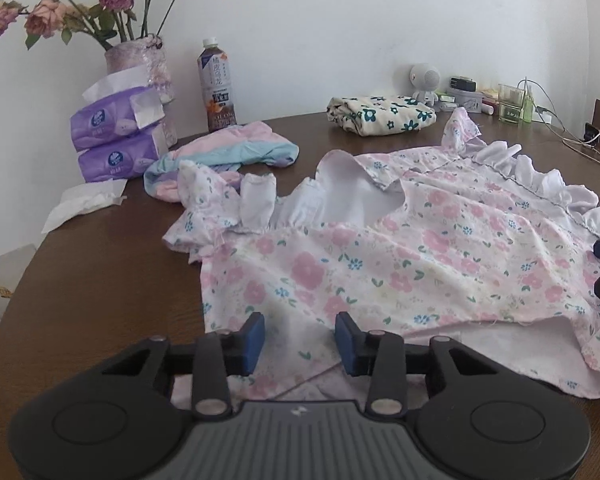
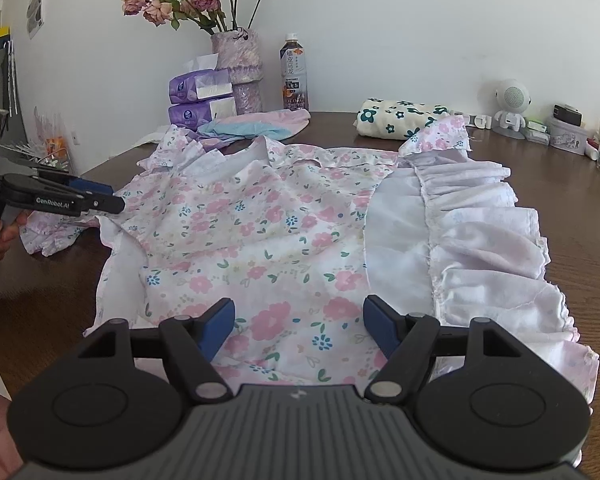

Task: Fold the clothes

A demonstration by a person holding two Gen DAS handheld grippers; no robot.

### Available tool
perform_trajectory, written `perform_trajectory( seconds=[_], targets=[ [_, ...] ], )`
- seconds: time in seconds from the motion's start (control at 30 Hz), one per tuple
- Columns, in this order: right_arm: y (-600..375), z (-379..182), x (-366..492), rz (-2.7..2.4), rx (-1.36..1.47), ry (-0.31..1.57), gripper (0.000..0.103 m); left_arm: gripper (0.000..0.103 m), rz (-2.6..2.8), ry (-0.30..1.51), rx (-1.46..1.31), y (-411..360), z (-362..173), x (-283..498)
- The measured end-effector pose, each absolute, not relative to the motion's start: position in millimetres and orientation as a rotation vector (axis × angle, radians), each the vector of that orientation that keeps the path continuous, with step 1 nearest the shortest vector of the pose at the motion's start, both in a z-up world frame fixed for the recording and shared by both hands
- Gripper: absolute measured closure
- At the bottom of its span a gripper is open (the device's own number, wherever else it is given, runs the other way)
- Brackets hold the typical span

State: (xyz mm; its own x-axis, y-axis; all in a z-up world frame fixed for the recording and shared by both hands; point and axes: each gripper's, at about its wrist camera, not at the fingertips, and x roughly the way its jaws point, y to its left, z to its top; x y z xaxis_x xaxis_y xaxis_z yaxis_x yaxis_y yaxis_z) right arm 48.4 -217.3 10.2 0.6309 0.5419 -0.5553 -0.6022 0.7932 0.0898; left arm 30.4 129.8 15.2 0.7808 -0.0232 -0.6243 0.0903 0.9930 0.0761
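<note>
A pink floral dress [image 2: 260, 240] lies spread and rumpled across the brown counter [image 1: 100, 280], its collar end towards the wall and its white ruffled hem [image 2: 480, 240] trailing off on the right. The left claw [image 1: 300, 344] hovers over the dress's near left edge with its blue pads apart and cloth showing below the gap, pinching nothing as far as this view lets me judge. In the right wrist view that same claw [image 2: 112, 200] comes in from the left, level with the dress's left side seam. The right claw [image 2: 298, 330] is open wide above the near middle of the floral panel, gripping nothing. The dress's long axis runs roughly away from both claws, from near edge to collar, so a lengthwise fold would probably start at a side: the left claw is nearer the left seam, the right claw nearer the ruffle. A folded flower-print cloth [image 1: 380, 114] sits well beyond, by the wall.
</note>
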Motion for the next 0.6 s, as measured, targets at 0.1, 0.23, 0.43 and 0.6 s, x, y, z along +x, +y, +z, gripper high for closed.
perform_trajectory(
  seconds=[0.1,0.23,0.43,0.6],
  targets=[
    [-217,10,49,0.659,-0.108,0.599,0.030,0.065,-0.042,0.675,0.060,139,14,22],
    [-222,19,55,0.650,-0.059,0.602,0.029,0.066,-0.034,0.678,0.069,142,23,16],
    [-217,77,99,0.662,-0.106,0.519,0.034,0.064,-0.073,0.608,0.108,132,53,35],
    [-179,89,184,0.606,-0.158,0.655,0.046,0.062,-0.078,0.657,0.148,123,45,75]
  ],
)
